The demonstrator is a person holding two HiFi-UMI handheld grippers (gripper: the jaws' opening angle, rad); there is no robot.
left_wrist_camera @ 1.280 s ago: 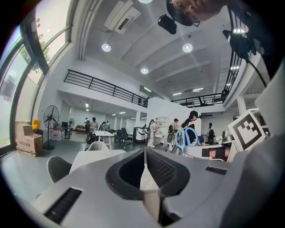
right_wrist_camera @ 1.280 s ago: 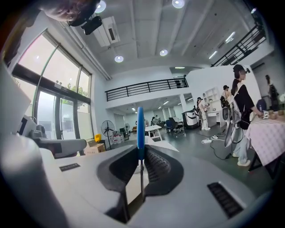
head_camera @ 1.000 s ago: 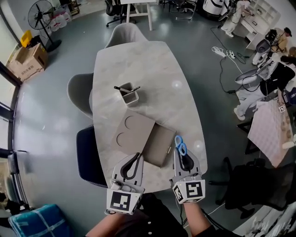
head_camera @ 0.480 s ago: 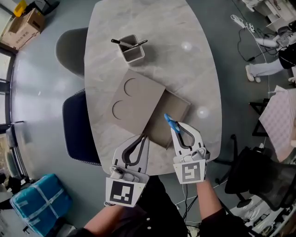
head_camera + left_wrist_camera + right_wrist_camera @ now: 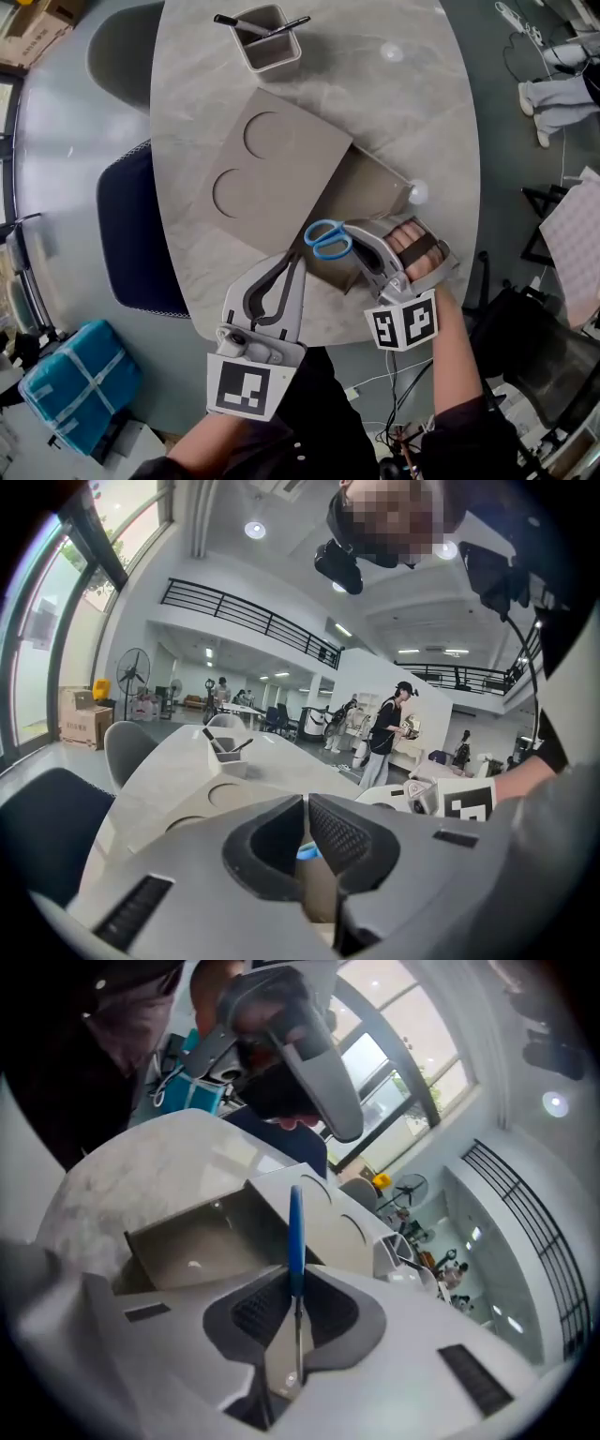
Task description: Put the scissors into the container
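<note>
Right gripper view: ribbed jaws clench blue-handled scissors (image 5: 295,1227) by the rectangular grey container (image 5: 183,1237); left gripper (image 5: 306,806) jaws closed empty

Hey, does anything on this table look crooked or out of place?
Yes. The flat grey panel with two round cutouts lies skewed, overlapping one side of the open container instead of square on it. Otherwise fine: the right claw grips the scissors.

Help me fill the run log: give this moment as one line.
right gripper: shut on scissors, blue handles forward, at open grey container | left gripper: shut, empty | scissors: not yet in container
</note>
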